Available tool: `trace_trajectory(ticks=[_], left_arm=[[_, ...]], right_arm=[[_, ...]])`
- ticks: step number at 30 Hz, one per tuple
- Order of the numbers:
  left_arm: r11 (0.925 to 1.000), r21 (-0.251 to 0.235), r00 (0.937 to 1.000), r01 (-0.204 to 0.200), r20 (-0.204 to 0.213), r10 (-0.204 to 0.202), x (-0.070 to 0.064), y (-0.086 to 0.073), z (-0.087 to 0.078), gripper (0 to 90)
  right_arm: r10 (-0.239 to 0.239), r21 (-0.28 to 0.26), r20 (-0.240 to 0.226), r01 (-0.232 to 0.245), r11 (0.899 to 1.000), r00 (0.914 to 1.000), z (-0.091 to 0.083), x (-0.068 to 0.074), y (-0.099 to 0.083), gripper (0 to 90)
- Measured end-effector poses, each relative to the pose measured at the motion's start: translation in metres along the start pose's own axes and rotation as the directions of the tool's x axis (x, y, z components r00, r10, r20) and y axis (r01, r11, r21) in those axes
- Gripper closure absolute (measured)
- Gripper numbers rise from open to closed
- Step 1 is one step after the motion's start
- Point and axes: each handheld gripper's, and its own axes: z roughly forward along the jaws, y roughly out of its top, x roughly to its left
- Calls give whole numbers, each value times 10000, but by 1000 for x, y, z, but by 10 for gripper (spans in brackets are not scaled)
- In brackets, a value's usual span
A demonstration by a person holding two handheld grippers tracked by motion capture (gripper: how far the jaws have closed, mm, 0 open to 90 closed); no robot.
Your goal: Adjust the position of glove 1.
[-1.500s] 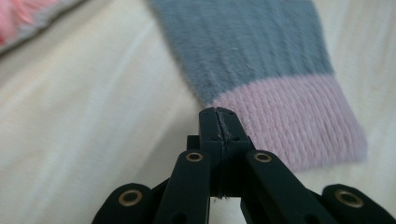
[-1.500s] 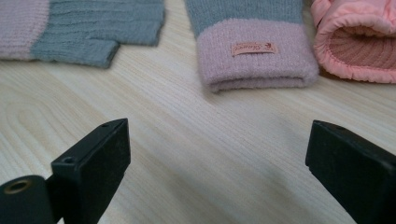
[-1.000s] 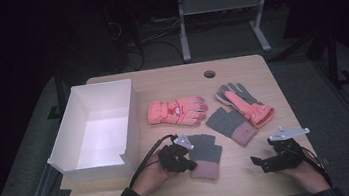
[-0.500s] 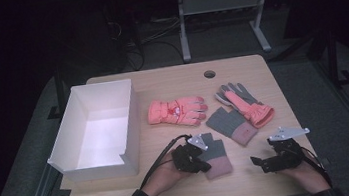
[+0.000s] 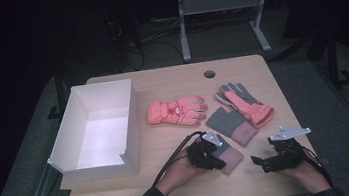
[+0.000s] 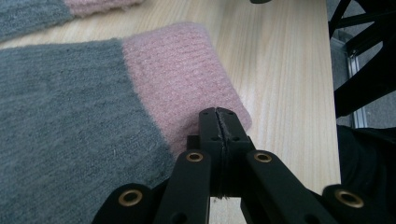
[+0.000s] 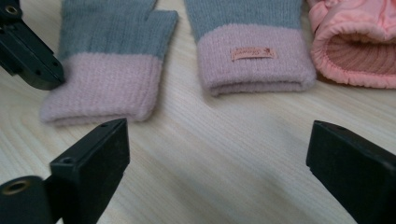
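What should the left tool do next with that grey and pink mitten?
Probably lift it a little. The left tool is shut on the mitten at its pink cuff, which lies flat on the table; the white box stands open.

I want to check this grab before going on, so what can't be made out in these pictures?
- High view: the left tongs and hand cover most of the near grey and pink knit glove.
- Left gripper view: the shut jaws hide how much pink cuff they pinch.
- Right gripper view: the label on the second knit glove is too small to read; the top edge cuts off its fingers.
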Motion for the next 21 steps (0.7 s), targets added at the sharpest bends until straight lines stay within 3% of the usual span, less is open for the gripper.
trace_trajectory(ticks=[4, 12, 13, 16, 17, 21], left_arm=[[9998, -42, 9997, -173, -143, 173, 0, -2, -5, 883], [9983, -260, 9924, -513, -1129, 481, -1, -14, -29, 515], [9983, -308, 9878, -490, -1493, 439, 0, -20, -35, 473], [9974, -573, 9864, -433, -1612, 336, 1, -27, -42, 368], [9977, -568, 9845, -374, -1730, 270, 2, -30, -46, 368], [9973, -730, 9763, -91, -2162, -70, 4, -43, -61, 223]], right_arm=[[45, -157, -83, -47, 9999, 10000, -2, 0, 2, 47], [211, -7, -338, -211, 9998, 9992, -1, 1, 3, 59], [205, -11, -412, -205, 9998, 9989, -2, 2, 4, 60], [289, 24, -463, -288, 9996, 9985, -1, 2, 4, 70], [312, 42, -480, -311, 9995, 9984, -1, 3, 4, 84], [345, 19, -589, -344, 9994, 9977, -2, 3, 6, 151]])
